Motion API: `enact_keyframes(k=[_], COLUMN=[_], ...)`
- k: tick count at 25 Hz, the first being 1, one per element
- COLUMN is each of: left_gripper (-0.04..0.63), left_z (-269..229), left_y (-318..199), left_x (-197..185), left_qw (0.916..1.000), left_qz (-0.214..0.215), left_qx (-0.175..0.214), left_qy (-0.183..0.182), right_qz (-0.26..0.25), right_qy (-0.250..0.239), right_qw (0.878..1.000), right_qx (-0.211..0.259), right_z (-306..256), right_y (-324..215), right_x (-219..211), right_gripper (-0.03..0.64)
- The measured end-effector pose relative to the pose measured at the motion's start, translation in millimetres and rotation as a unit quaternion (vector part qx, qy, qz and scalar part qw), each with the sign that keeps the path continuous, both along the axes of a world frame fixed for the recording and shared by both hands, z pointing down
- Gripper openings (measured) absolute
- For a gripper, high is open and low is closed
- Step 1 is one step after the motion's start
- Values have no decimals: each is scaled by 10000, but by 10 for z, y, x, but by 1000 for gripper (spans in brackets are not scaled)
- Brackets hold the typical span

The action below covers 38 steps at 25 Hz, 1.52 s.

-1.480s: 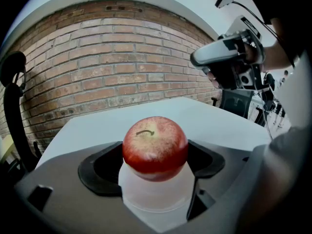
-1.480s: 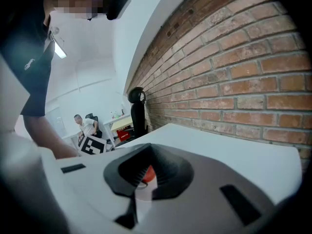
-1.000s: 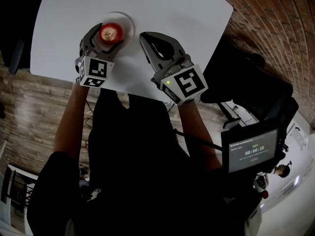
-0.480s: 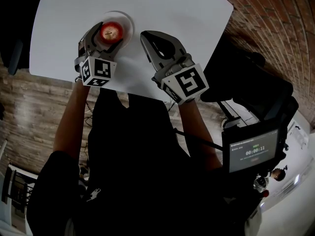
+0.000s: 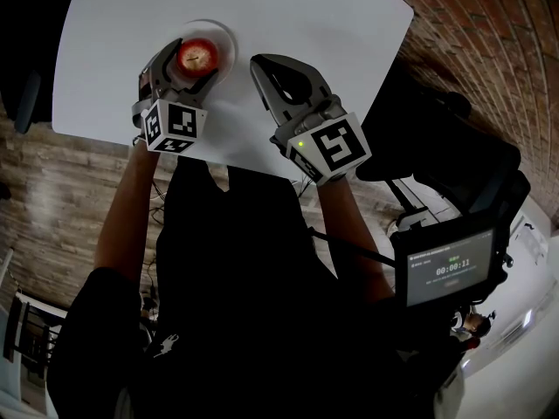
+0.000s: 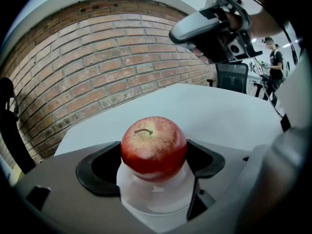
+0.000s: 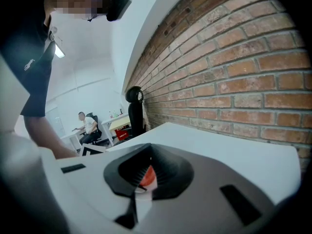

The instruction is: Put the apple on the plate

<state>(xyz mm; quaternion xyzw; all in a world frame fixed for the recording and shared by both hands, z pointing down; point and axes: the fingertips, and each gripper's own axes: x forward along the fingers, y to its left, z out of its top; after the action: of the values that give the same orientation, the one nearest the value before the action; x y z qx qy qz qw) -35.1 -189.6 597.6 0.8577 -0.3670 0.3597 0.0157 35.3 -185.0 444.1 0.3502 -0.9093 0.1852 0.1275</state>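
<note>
Apple [image 5: 197, 56] is located upper left of the head view, resting on the white plate [image 5: 225, 35], which stands on the white tabletop [image 5: 306, 16]. The left gripper view confirms this: the fruit sits upright, stem uppermost, with the plate directly beneath it.

Left gripper [image 5: 192, 61]: fingers [image 6: 97, 172] bracket the apple on both sides and appear to be in contact with it, so the grip is assessed as not yet let go.

Right gripper [image 5: 272, 75]: just right of the plate, over bare tabletop, carrying nothing. Its fingers [image 7: 168, 174] are pressed together, leaving only a narrow slit through which a sliver of red shows.

Assessment: placement is effectively achieved. Outstanding items are the release by the left fingers and a clean withdrawal that does not nudge the fruit or drag the plate.
</note>
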Motion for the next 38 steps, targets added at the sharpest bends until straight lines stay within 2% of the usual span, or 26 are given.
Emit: enact_keyframes(k=[10,18,29,38], left_gripper=[410,434,436,433], left_z=[-3,-13,-66,-180], left_y=[0,-21,-37,-84], left_x=[-2,-27,-54,27], left_qw=[9997,9996,9996,9984], left_qz=[-71,-145,-189,-119], left_qx=[-102,-119,-51,-33], left_qy=[206,231,212,554], right_qz=[-6,2,-5,167], right_qy=[-5,-24,-29,12], right_qw=[10000,10000,9999,9997], right_qx=[10,21,100,173], right_z=[-1,0,-15,-9], right_y=[3,9,-19,-109], right_x=[1,15,14,111], right_gripper=[4,3,5,3])
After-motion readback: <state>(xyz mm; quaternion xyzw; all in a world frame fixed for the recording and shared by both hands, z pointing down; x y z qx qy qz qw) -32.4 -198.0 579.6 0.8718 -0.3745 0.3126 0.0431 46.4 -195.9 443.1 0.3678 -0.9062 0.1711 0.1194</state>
